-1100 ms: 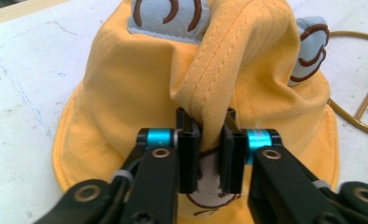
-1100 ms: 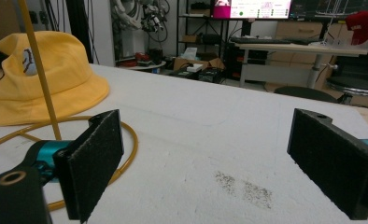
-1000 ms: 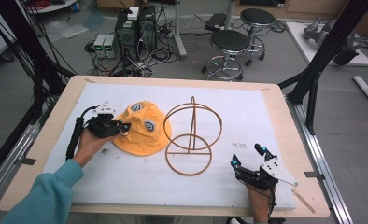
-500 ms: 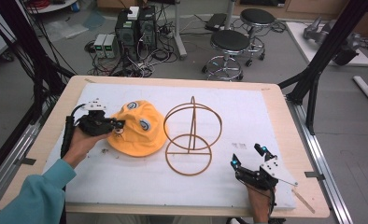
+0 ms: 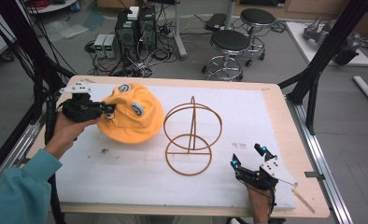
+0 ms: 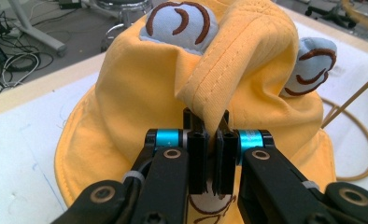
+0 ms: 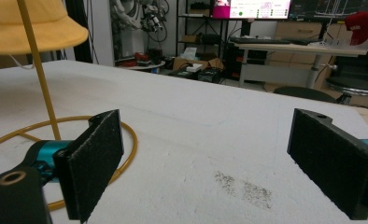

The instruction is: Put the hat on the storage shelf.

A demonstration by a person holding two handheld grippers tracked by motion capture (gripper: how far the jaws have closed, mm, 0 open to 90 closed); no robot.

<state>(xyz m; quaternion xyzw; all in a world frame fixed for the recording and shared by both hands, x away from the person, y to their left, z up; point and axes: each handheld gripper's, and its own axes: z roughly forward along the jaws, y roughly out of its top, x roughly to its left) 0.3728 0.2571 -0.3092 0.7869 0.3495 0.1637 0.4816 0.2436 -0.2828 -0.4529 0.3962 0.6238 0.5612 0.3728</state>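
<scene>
White foam sheet (image 5: 126, 182) covers most of a pale wooden worktop (image 5: 308, 186), with specks of dirt on it near the right front corner. Past the far edge stand two round stools (image 5: 231, 44) on a grey floor, and computer boxes (image 5: 135, 25) sit amid tangled cables. The right gripper view looks across to a desk with a lit monitor (image 7: 250, 8).

The yellow hat (image 5: 133, 116) sits toward the left far part of the sheet, tipped up on its left side, its brim spreading toward the middle and its crown facing the far edge. Two pale blue patches with brown swirls show on top. The left gripper (image 5: 108, 109) has its jaws closed tight on a fold of the brim (image 6: 219, 93), pinched between the pads. Just right of the hat stands the wire stand (image 5: 191, 135), a ring base with an upright hoop, close beside the brim. The right gripper (image 5: 248, 156) rests near the right front corner, jaws spread wide with nothing between them.
</scene>
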